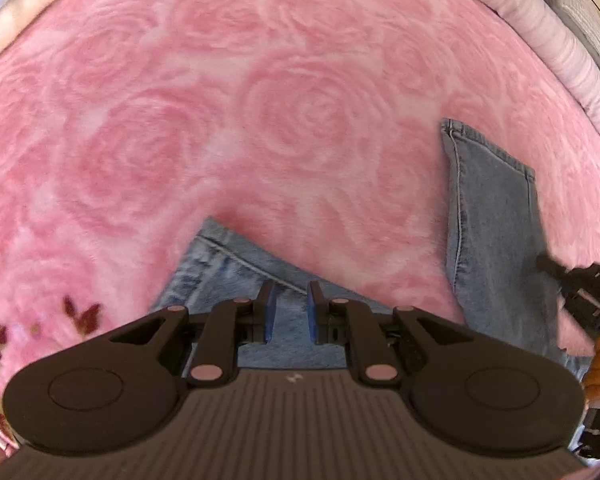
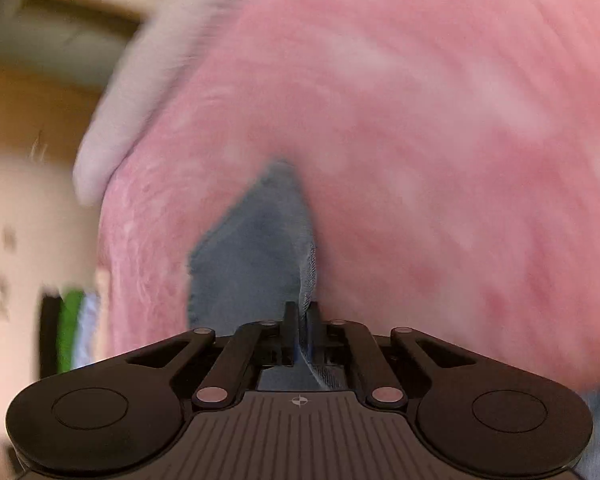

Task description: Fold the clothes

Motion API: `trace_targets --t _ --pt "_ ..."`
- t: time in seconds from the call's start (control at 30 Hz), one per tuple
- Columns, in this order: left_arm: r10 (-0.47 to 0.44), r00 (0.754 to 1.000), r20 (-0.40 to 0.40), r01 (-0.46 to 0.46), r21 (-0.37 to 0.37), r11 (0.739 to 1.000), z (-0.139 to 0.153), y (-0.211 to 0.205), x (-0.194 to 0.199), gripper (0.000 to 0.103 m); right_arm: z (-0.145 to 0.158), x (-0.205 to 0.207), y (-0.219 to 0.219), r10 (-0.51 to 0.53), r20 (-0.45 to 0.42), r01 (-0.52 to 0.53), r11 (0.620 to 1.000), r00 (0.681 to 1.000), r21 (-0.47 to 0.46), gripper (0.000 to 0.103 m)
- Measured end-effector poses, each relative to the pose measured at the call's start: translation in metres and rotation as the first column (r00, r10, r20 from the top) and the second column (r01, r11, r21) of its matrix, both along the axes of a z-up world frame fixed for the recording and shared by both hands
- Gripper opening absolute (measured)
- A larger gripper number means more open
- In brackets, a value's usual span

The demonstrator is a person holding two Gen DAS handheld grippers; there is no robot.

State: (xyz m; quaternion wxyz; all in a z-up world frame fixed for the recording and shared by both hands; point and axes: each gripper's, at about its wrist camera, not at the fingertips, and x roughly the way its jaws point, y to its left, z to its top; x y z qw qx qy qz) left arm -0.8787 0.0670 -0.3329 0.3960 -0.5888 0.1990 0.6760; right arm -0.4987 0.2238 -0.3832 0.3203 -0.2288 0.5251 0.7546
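Light blue jeans lie on a pink rose-patterned blanket (image 1: 180,120). One leg's hem (image 1: 236,264) runs up into my left gripper (image 1: 291,312), whose blue pads stand a little apart with denim filling the gap. The other leg (image 1: 492,216) stretches toward the upper right, and my right gripper (image 1: 545,263) reaches it from the right edge. In the right wrist view, which is blurred, my right gripper (image 2: 301,320) is shut on a raised fold of denim (image 2: 256,248).
The blanket's edge and a pale striped sheet (image 1: 540,40) curve along the upper right. Dark red flower prints (image 1: 80,312) mark the blanket's lower left. Beyond the bed's edge in the right wrist view are a beige floor (image 2: 28,216) and something green (image 2: 70,328).
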Motion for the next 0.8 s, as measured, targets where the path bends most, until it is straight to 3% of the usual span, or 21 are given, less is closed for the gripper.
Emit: trace_targets --t 0.07,0.13,0.2,0.27,0.3,0.37,0.47,0.57,0.6,0.67,0.73,0.8 --pt "0.027 1.0 0.005 -0.027 0.012 1.0 0.008 -0.01 -0.009 0.011 0.026 -0.026 -0.011 0.104 0.073 -0.115 0.978 0.992 0.172 0.003" --pt "0.069 0.998 0.009 -0.069 0.022 0.997 0.018 -0.025 -0.02 0.011 0.055 -0.064 -0.049 0.3 0.142 -0.33 0.885 0.943 0.328 0.003" --pt "0.129 0.992 -0.004 -0.129 0.02 0.991 0.029 -0.044 -0.035 0.011 0.068 -0.094 -0.091 0.469 0.158 -0.493 0.79 0.869 0.365 0.005" --pt "0.167 0.985 -0.034 -0.166 0.018 0.986 0.039 -0.061 -0.047 0.011 0.066 -0.117 -0.133 0.573 0.2 -0.606 0.726 0.795 0.327 0.021" --pt "0.178 0.983 -0.051 -0.177 0.017 0.984 0.043 -0.069 -0.052 0.011 0.065 -0.127 -0.153 0.618 0.217 -0.654 0.691 0.756 0.307 0.024" --pt "0.192 0.98 -0.05 -0.191 0.017 0.981 0.046 -0.081 -0.055 0.012 0.062 -0.131 -0.182 0.657 0.235 -0.697 0.66 0.716 0.279 0.03" --pt "0.209 0.978 -0.021 -0.209 0.02 0.978 0.045 -0.096 -0.056 0.013 0.061 -0.119 -0.197 0.663 0.222 -0.7 0.676 0.715 0.232 0.041" --pt "0.211 0.976 0.052 -0.212 0.024 0.977 0.037 -0.106 -0.046 0.013 0.06 -0.104 -0.202 0.656 0.228 -0.693 0.699 0.719 0.177 0.045" --pt "0.208 0.974 0.086 -0.211 0.026 0.977 0.033 -0.108 -0.041 0.013 0.057 -0.095 -0.201 0.642 0.228 -0.677 0.723 0.732 0.137 0.045" --pt "0.213 0.965 0.153 -0.221 0.037 0.974 0.024 -0.113 -0.03 0.013 0.054 -0.07 -0.202 0.588 0.212 -0.609 0.792 0.781 0.045 0.045" --pt "0.232 0.949 0.216 -0.248 0.05 0.968 0.015 -0.118 -0.019 0.013 0.046 -0.031 -0.196 0.464 0.161 -0.459 0.886 0.871 -0.073 0.045" --pt "0.264 0.93 0.257 -0.29 0.071 0.954 0.007 -0.124 -0.014 0.013 0.038 0.009 -0.193 0.315 0.106 -0.294 0.94 0.943 -0.175 0.045"
